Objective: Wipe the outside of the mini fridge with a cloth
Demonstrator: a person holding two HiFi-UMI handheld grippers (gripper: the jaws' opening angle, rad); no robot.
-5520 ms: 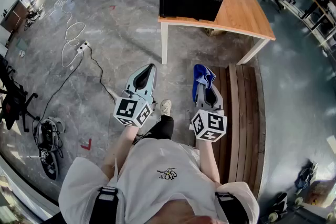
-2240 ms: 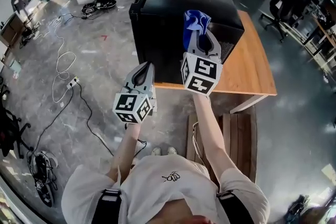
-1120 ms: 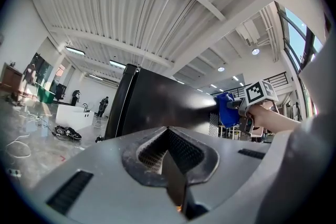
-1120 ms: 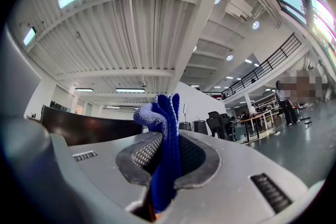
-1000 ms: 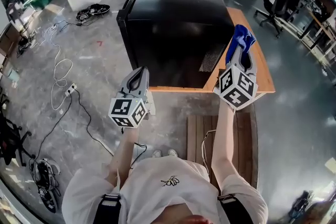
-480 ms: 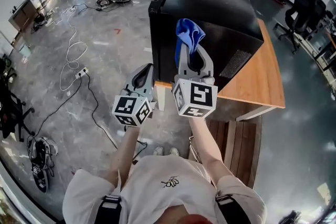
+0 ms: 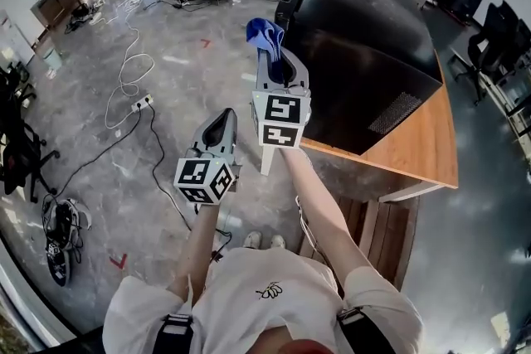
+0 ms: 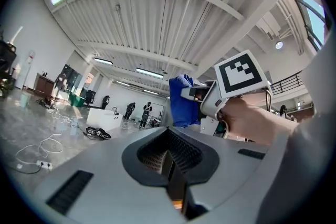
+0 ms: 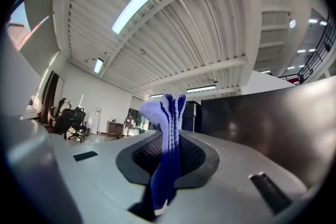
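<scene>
My right gripper [image 7: 271, 62] has its jaws clamped on the blue cloth [image 7: 264, 32], raised just beside the mini fridge [image 7: 365, 54] on the bench [image 7: 423, 153] — I judge wiping hasn't begun — so next I'd press cloth flat against a side panel, while the left gripper [image 7: 222, 122] hangs low, jaws closed on nothing.

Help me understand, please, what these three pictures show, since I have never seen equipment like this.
There is no robot here. A person wears a camera on the head and holds a pair of tongs in each hand. The head view looks down on both pairs. The other two pictures come from cameras riding on each pair, looking along its jaws. The right tongs are shut on a blue cloth, held up beside the black mini fridge, which stands on a wooden table. I cannot tell whether the cloth touches the fridge. The left tongs are shut and empty, held lower. The marked cubes are part of the tongs.
</scene>
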